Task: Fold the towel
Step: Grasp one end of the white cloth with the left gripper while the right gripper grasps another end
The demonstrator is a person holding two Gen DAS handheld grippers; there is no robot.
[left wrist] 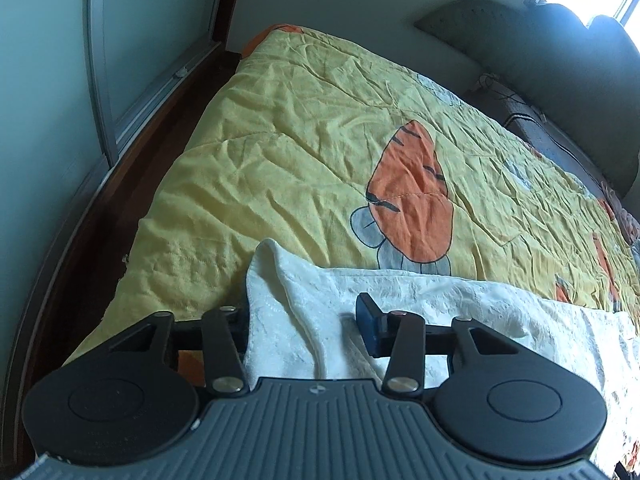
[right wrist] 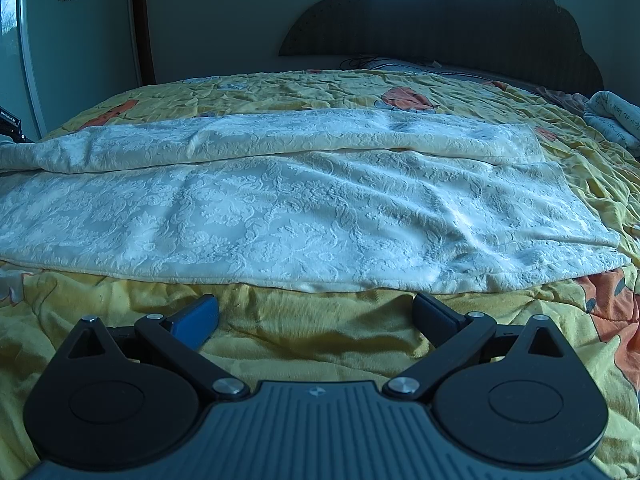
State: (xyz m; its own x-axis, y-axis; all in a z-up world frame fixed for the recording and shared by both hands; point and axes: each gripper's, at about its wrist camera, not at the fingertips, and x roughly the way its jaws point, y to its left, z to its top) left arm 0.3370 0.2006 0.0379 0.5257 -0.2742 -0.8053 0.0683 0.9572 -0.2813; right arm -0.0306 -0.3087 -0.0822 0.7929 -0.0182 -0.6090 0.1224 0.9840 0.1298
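Your left gripper (left wrist: 304, 320) has towel (right wrist: 304, 208) bunched between its fingers, though I cannot tell if it pinches; your right gripper (right wrist: 316, 316), wide open just short of the near edge, could let that side sag crooked.

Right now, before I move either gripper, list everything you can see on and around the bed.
towel: one, white, patterned, spread across the quilt, far edge folded over
quilt: one, yellow with orange carrot prints, covering the bed
headboard: one, dark, scalloped, far end
folded cloth: one, pale with writing, far right on the bed
left gripper: towel end bunched between its fingers
right gripper: open, over bare quilt, short of the towel
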